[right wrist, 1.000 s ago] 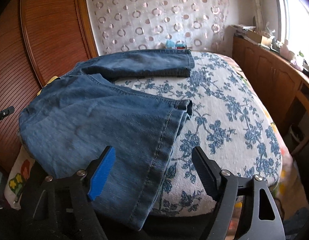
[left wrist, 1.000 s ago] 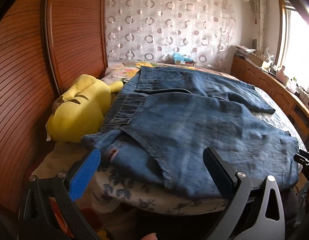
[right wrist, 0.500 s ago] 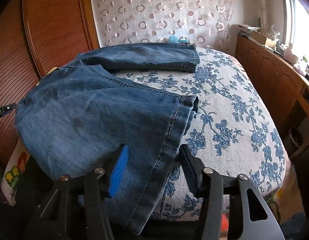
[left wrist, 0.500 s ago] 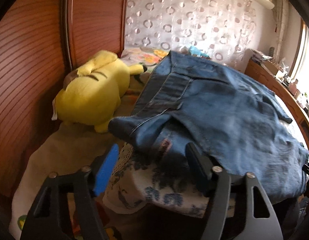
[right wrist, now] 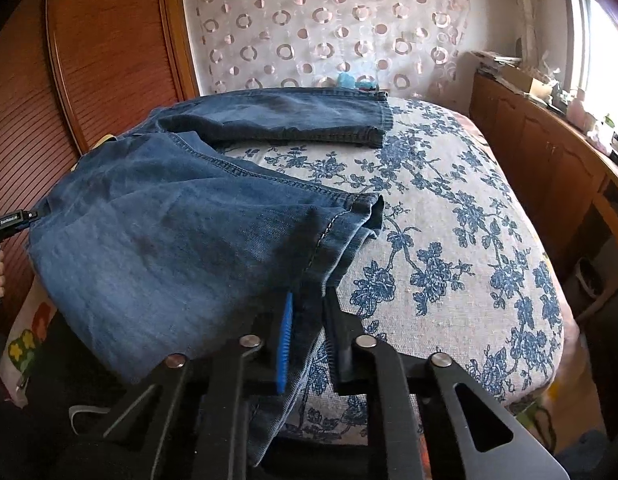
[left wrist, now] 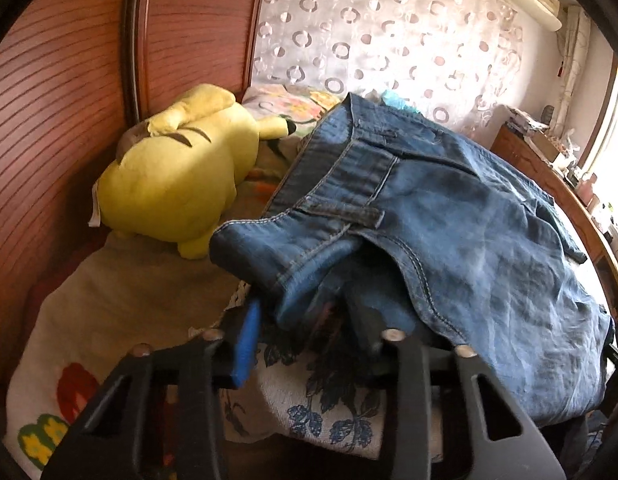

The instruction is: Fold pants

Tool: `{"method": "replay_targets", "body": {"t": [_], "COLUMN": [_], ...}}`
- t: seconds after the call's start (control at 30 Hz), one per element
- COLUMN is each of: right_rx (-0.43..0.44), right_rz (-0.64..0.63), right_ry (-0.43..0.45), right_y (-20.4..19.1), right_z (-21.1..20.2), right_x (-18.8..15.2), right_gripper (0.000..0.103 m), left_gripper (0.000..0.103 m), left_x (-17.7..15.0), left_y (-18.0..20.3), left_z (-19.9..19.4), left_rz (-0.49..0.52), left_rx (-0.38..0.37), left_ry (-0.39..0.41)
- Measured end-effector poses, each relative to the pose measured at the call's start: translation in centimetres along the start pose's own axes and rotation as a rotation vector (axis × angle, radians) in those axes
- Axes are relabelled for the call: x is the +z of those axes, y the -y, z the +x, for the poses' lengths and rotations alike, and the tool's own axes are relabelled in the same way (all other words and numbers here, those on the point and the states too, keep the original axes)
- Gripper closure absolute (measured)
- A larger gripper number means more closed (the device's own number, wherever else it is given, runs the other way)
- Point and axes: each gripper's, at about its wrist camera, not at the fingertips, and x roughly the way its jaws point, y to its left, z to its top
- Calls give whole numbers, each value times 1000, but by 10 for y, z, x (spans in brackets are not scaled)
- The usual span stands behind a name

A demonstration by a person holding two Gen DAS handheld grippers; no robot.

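Blue denim pants (left wrist: 449, 216) lie spread on a bed with a blue floral cover (right wrist: 449, 208). In the left wrist view my left gripper (left wrist: 305, 320) has closed on the waistband corner (left wrist: 269, 248) at the near bed edge. In the right wrist view the near leg (right wrist: 169, 248) hangs over the front edge, and my right gripper (right wrist: 309, 320) is shut on its hem (right wrist: 329, 248). The far leg (right wrist: 293, 116) lies flat toward the wall.
A yellow plush toy (left wrist: 177, 172) lies left of the waistband beside a wooden sliding door (left wrist: 61, 92). A beige patterned blanket (left wrist: 109, 312) lies below it. A wooden cabinet (right wrist: 549, 160) runs along the right side under the window. A patterned curtain (right wrist: 329, 24) hangs behind.
Both grippers moved forward onto the pants and closed: the left on the waistband corner, the right on the near leg's hem. The left view swung left toward the plush toy.
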Motion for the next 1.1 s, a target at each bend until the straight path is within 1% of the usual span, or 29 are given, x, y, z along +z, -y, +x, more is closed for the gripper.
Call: {"method": "replay_targets", "body": {"t": [0.03,0.07,0.13,0.2,0.33,0.47,0.7,0.8,0.9,1.1], "right_rx": [10,8,15,16,32,36,10,0,-15,-26], "right_rz": [1,-1,2,1,-5,-20,-74,-96,-109,-105], "right_ry": [23,44,73,94,121,156,209,223,218,168], "right_y": [-1,0,0,1,5,7,8,5,6,14], "right_z": [-3,-4,-13,-19,-31,-40,-56,-52,-40,6], "right_x": [1,2,4,7,18,39,74,87,99,126], "right_gripper": [97,97,97,97,97,98,99,99,99,99], "left_gripper": [82,83,86,87,88,88,89,89,89,89], "left_x": [1,4,8,14,30,49,78,89,101,120], "left_y": [1,5,12,20,27,39,61,68,73,83], "left_z": [-4,-10,-16,-24,-42,-55,-59,-57,-51,-31], "left_rz": [6,19,50,69,72,91,133,144,153,152], "left_rx": [-6,-14,-4,-8,-35,-52,-74,-79,-81,-81], "left_ry": [16,36,62,88,144,192,232,242,244,234]}}
